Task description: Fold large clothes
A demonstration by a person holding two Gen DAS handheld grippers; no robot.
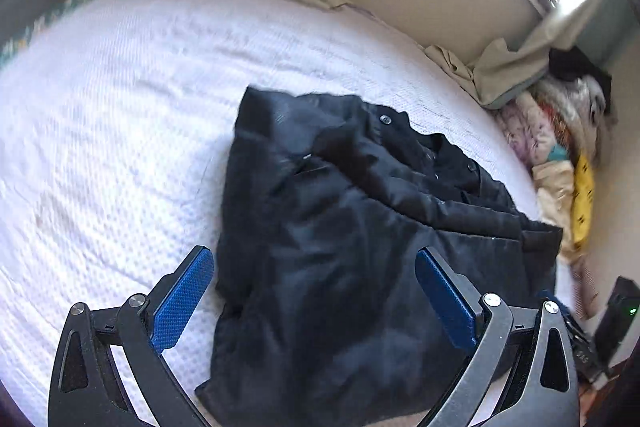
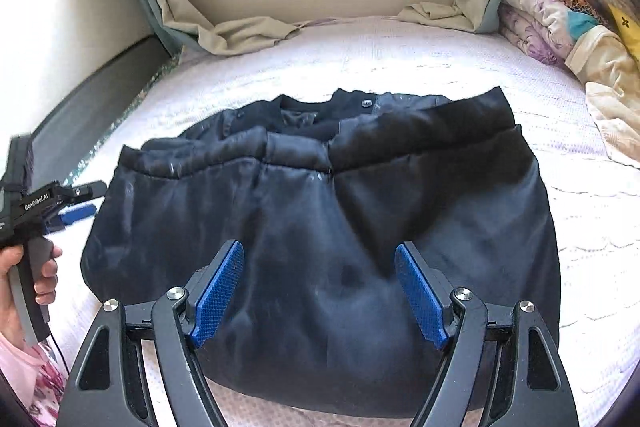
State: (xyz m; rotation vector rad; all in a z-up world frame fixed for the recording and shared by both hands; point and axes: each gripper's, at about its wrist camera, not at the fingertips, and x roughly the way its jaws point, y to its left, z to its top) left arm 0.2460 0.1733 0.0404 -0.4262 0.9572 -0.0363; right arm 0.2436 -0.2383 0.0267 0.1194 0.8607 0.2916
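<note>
A dark navy padded jacket [image 2: 320, 227] lies folded on the white bed cover [image 2: 580, 219], its collar and snap buttons at the far side. It also shows in the left wrist view [image 1: 360, 227]. My right gripper [image 2: 319, 259] is open and empty, hovering over the jacket's near half. My left gripper [image 1: 315, 259] is open and empty above the jacket's left edge. The left gripper also shows in the right wrist view [image 2: 76, 205], held by a hand beside the jacket's left side.
A stack of folded blankets and clothes [image 2: 568, 7] sits at the far right of the bed. Beige curtains [image 2: 224, 31] hang down onto the bed's far edge below a window. A dark bed frame [image 2: 100, 115] runs along the left.
</note>
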